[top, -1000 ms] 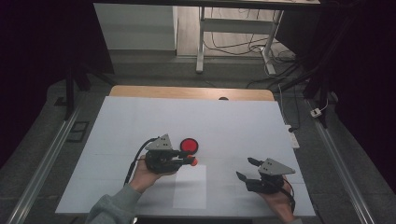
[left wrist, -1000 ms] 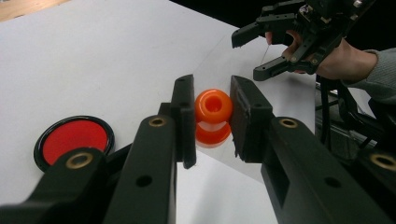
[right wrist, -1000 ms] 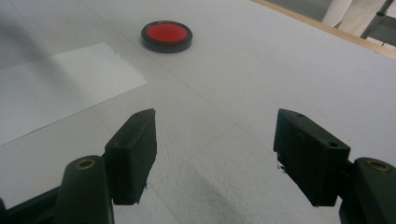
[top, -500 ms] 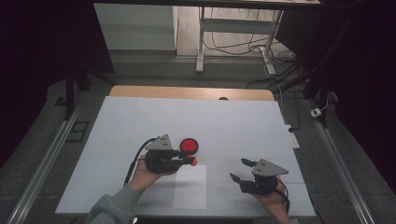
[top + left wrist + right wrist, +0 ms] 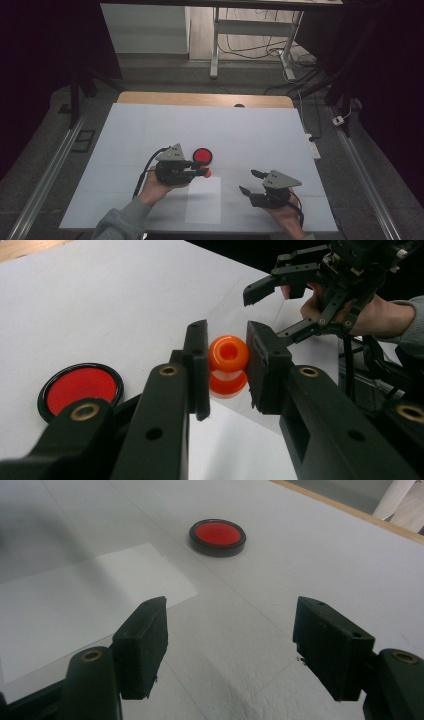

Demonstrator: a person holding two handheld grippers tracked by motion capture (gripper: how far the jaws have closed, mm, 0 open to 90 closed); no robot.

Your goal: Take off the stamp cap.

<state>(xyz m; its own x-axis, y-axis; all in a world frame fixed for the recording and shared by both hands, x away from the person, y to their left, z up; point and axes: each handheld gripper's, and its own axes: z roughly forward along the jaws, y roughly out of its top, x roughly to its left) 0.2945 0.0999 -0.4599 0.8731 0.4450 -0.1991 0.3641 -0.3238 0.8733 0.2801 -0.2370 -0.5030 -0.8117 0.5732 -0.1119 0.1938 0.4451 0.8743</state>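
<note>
High view first. Landmark for all places: the red disc (image 5: 202, 155) with a black rim, flat on the white surface (image 5: 250, 130).

Just below the red disc, very close to it: the left hand-held gripper (image 5: 202, 171), in a hand with a grey sleeve. Jaws narrow and pressed on a small orange piece (image 5: 206, 173). Points to the right, past the lower edge of the red disc.

Left gripper view, up close: same orange piece (image 5: 228, 354) between the two black pads, round on top with a hole in it and wider again at the bottom, like a little spool. Right of the red disc (image 5: 80, 387) here, and near it. Hard to tell whether up off the surface or resting on it.

Back to the high view. Below and to the right of the red disc, well apart from it: the right hand-held gripper (image 5: 249, 181). Jaws wide, with nothing between them. Tips turned up and left, toward the red disc.

Right gripper view: wide gap between the two black pads, bare surface under them, and the red disc (image 5: 217, 534) far ahead, a bit left of the middle.

Below the red disc: a pale sheet (image 5: 204, 200), flat on the surface, between the two hands.
</note>
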